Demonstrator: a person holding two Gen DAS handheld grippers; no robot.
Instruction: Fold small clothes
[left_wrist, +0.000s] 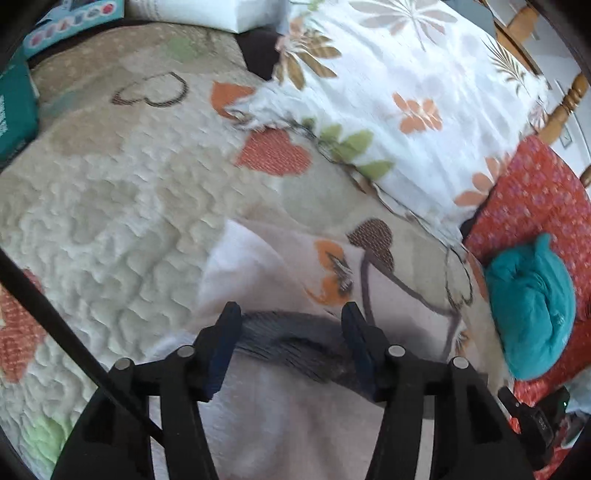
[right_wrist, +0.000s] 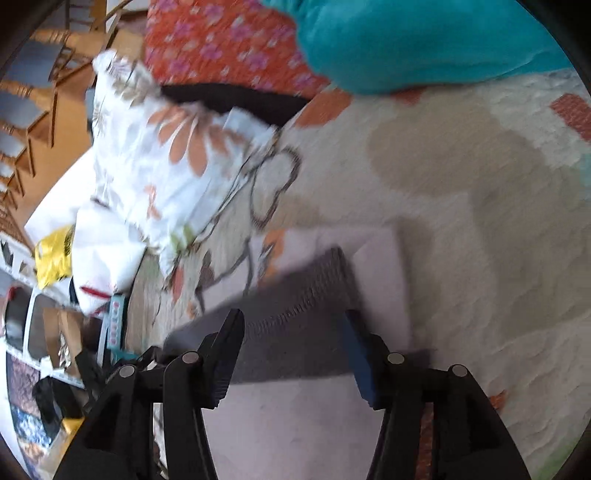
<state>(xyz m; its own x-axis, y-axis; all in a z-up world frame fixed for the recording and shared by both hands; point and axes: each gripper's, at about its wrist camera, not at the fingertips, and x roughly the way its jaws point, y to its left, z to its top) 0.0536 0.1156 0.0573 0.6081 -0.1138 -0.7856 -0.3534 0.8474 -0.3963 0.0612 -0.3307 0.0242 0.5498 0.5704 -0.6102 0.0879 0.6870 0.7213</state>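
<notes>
Risk of undoing the fold: both claws, left claw (left_wrist: 291, 314) and right claw (right_wrist: 293, 319), half-open and empty over the pale garment (left_wrist: 258, 266), could snag its grey ribbed band (right_wrist: 303, 295) on the quilted bed cover (left_wrist: 110, 206).

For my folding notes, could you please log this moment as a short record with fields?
surface: quilted bedspread with heart pattern
garment: pale garment with a dark ribbed band, lying flat
left gripper: open, over the band, holding nothing
right gripper: open, over the band, holding nothing
nearby: floral pillow, teal bundle on red cloth
</notes>
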